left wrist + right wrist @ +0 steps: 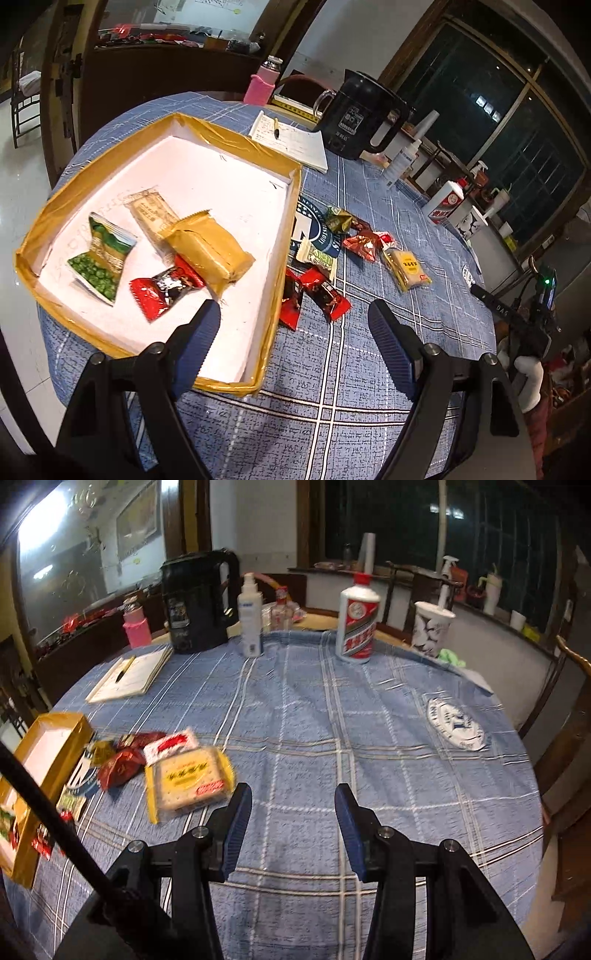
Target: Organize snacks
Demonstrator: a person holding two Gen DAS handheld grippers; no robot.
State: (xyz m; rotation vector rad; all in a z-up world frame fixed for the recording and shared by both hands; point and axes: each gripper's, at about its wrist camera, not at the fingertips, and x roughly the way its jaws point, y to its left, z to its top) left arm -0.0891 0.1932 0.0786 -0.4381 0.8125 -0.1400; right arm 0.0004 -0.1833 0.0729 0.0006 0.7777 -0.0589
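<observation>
A shallow white box with gold-taped rim [236, 142] holds a green pea packet [101, 256], a tan packet [208, 251], a red candy [166, 288] and a clear cracker pack [151, 214]. Loose snacks lie right of it: red packets [314, 291], a green-white packet [317, 256], a dark red packet [364, 242] and a yellow cracker pack [406, 271]. My left gripper [293, 314] is open and empty above the box's near right corner. My right gripper [293, 797] is open and empty over the cloth, just right of the yellow cracker pack [188, 777]. The box also shows at that view's left edge [64, 738].
On the blue plaid cloth stand a black kettle [197, 602], a white spray bottle [250, 616], a white-red liquor bottle [357, 622], a notebook with pen [129, 674], a pink-sleeved bottle [136, 626] and a patterned cup [430, 627]. Chairs ring the round table.
</observation>
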